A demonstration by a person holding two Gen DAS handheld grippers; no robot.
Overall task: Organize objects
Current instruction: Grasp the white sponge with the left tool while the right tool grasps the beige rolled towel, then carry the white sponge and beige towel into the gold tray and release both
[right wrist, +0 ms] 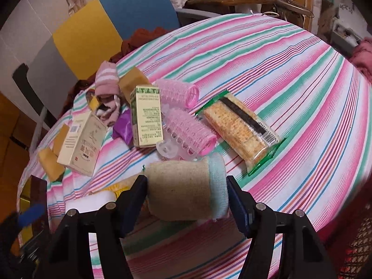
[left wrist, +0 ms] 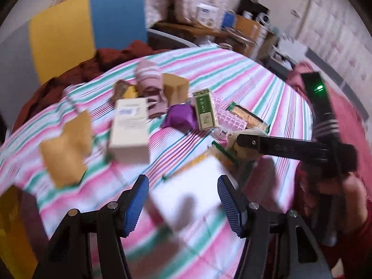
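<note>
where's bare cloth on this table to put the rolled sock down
The striped cloth lies bare right of the cracker packet out to the table's edge, and beyond the pink curlers toward the far rim. The left side is crowded: boxes, curlers, socks and yellow sponges cluster together. The right gripper clamps the rolled sock.

sock roll [right wrist: 186, 188] before curlers [right wrist: 186, 127] | crackers [right wrist: 241, 127] right of curlers | box [right wrist: 145, 116] left

Black tongs [left wrist: 183, 205], ribbed blue pads [left wrist: 137, 205] (silver pivot screws).
</note>
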